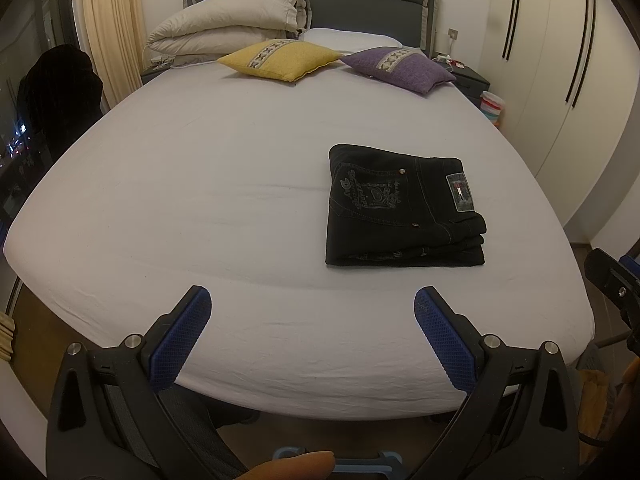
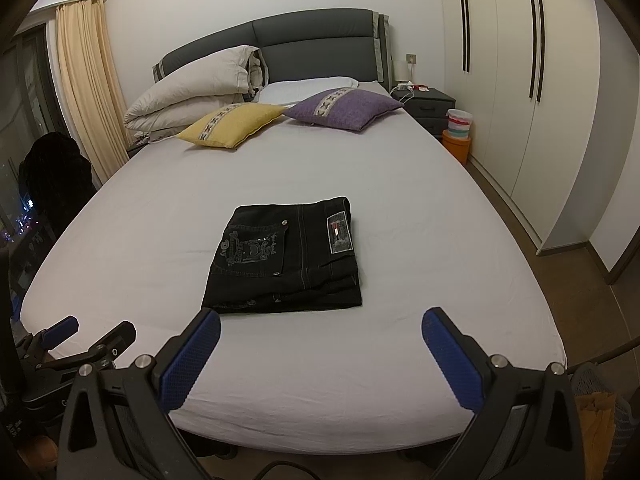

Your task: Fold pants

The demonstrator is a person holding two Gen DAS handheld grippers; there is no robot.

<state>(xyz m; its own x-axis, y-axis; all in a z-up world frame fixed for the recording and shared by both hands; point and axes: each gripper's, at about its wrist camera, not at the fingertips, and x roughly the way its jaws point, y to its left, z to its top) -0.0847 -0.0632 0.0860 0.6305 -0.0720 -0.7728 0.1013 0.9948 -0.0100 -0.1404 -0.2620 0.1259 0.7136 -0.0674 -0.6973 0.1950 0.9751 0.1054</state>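
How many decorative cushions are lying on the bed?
2: a yellow cushion near the folded duvet, and a purple cushion beside it toward the nightstand side. A white pillow lies behind them.

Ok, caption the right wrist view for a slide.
Folded black pants lie on the white bed; the open right gripper hovers near its foot edge.

The pants' (image 1: pixel 404 208) lower layers lie hidden under the top fold, and the label (image 1: pixel 460 192) near the bed's (image 1: pixel 200 184) right edge is too small to read. The pocket stitching (image 2: pixel 250 248) is likewise illegible. The duvet (image 1: pixel 228 20) hides the headboard's (image 1: pixel 360 4) left part. In the left view the right gripper (image 1: pixel 616 284) is cut off by the right edge. A fingertip (image 1: pixel 296 465) is cut off at the bottom. The dark shape (image 2: pixel 52 176) beside the curtain (image 2: pixel 84 80) cannot be identified.
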